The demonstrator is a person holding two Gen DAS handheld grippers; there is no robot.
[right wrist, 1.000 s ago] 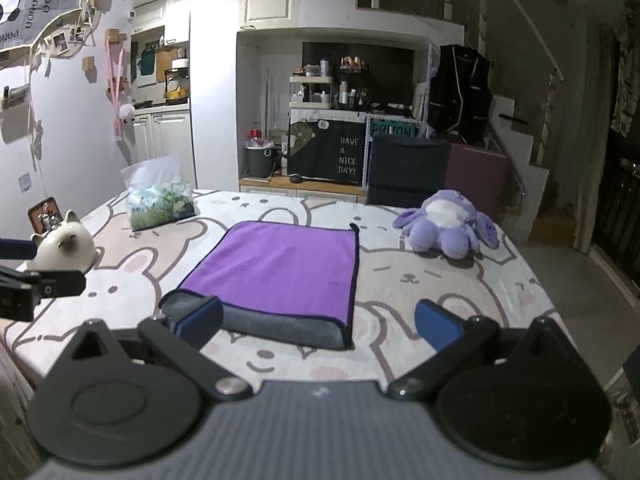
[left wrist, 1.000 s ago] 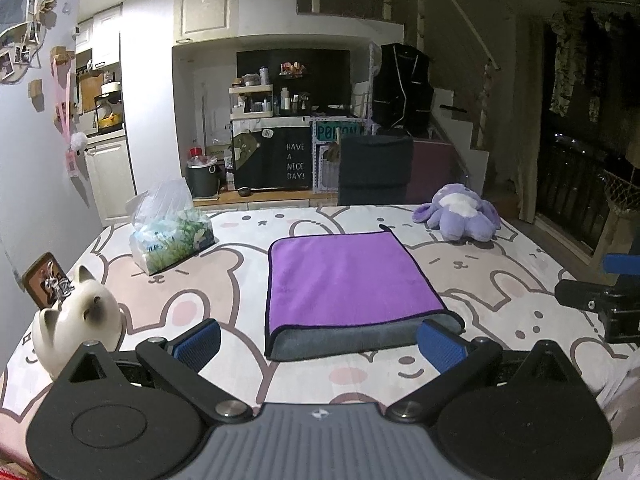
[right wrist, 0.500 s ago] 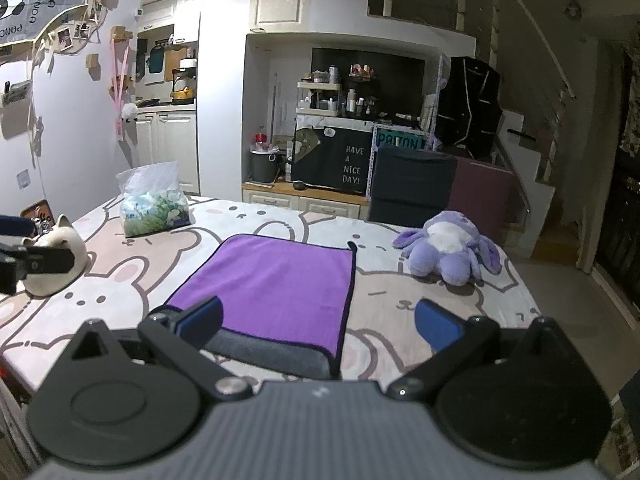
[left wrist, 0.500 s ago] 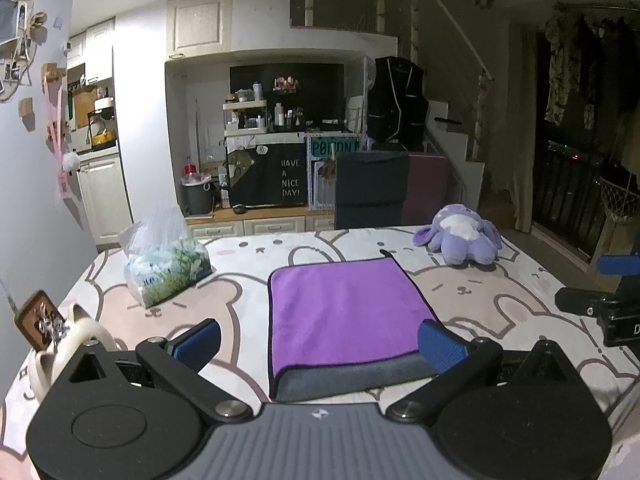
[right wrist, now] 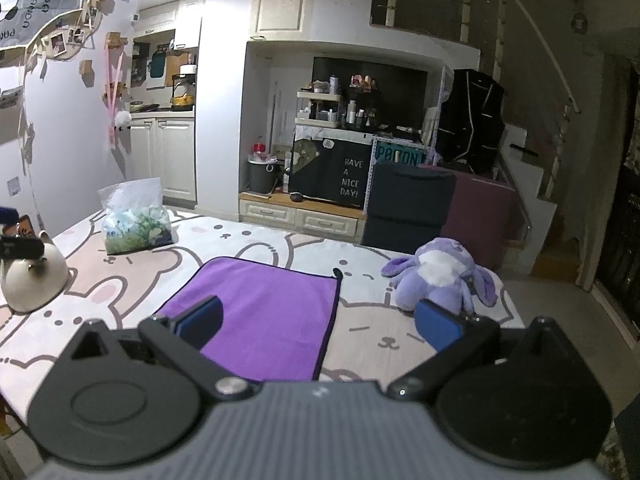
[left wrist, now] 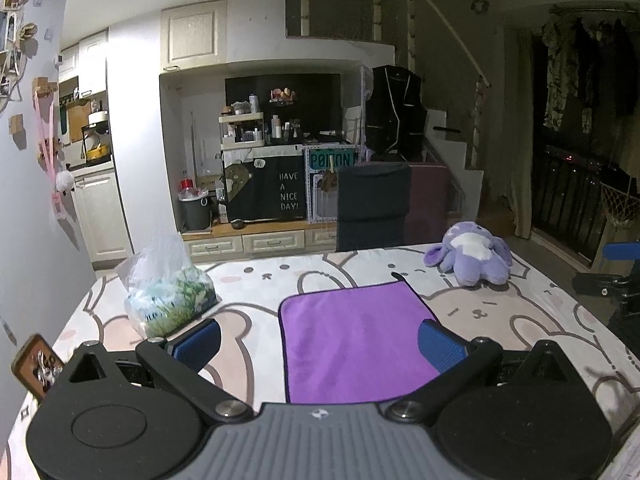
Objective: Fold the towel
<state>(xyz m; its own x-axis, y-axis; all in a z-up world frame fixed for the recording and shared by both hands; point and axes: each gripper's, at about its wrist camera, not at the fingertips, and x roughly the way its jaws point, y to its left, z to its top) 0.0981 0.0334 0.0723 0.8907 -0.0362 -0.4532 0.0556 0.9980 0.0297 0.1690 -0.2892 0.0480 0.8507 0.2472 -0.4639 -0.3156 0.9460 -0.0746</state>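
Note:
A purple towel (left wrist: 356, 336) lies folded flat on the table with the rabbit-print cloth (left wrist: 256, 280); it also shows in the right wrist view (right wrist: 272, 308). My left gripper (left wrist: 320, 346) is open and empty, held above the towel's near edge, which its body hides. My right gripper (right wrist: 318, 324) is open and empty, held above and to the right of the towel's near right corner. Neither gripper touches the towel.
A tissue bag (left wrist: 168, 292) stands at the left of the table. A purple plush toy (left wrist: 472, 258) sits at the far right. A white cat-shaped ornament (right wrist: 30, 280) is at the left edge. A dark chair (left wrist: 374, 204) stands behind the table.
Both grippers have risen and pulled back from the towel, so its grey near fold has dropped out of sight behind them. The towel has not moved.

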